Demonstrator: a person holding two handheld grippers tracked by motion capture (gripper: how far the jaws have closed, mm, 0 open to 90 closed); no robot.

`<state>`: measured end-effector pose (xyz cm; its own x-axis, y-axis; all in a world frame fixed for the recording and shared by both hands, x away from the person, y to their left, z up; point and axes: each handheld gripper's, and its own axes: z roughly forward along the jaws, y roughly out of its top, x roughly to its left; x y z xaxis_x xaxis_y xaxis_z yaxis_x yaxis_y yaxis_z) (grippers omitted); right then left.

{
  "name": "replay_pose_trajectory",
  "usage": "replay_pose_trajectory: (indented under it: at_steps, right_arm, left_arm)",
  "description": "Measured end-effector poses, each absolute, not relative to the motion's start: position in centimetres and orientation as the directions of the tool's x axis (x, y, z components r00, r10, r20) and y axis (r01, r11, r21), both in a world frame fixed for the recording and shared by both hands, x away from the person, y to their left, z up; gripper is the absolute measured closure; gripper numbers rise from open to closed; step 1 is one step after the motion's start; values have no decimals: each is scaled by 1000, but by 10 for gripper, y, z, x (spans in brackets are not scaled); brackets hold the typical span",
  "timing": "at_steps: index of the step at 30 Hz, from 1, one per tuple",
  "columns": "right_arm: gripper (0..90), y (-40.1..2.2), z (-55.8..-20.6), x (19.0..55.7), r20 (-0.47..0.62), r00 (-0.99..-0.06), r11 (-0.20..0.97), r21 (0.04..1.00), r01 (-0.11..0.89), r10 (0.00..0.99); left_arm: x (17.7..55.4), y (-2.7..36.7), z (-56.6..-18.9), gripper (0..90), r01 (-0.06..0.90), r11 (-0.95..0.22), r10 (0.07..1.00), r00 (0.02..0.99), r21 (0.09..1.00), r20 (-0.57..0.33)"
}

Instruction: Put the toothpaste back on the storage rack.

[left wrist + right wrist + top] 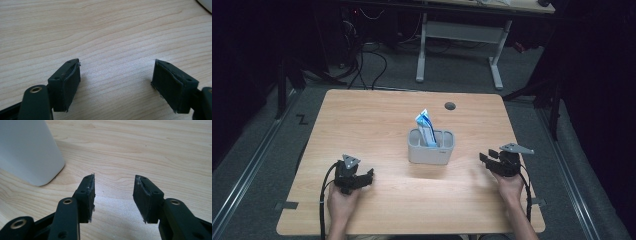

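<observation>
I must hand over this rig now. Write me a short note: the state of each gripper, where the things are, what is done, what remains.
Left gripper: open, holding nothing, low over the table near its front left.
Right gripper: open, holding nothing, just right of the grey holder.
Grey holder: upright at the table's middle. The blue-and-white toothpaste tube stands in it, leaning left.
Done: it seems the tube is already in the holder.
Left: probably nothing, or only drawing the grippers back.

No writing can be read anywhere. The blue-and-white tube (425,125) standing in the grey plastic holder (431,148) carries print too small and blurred to make out.
</observation>
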<state>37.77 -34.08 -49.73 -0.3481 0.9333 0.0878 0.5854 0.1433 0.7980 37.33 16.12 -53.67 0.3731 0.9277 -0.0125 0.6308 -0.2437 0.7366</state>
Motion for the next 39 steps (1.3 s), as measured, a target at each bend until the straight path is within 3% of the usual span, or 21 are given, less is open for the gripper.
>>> replay_pose_trajectory:
  at_steps: [39]
  right_arm:
    - [497,-327,-521,388,24,-351,216,747,629,936]
  left_arm:
    - [373,161,-537,231,631,-243,928,373,737,-13]
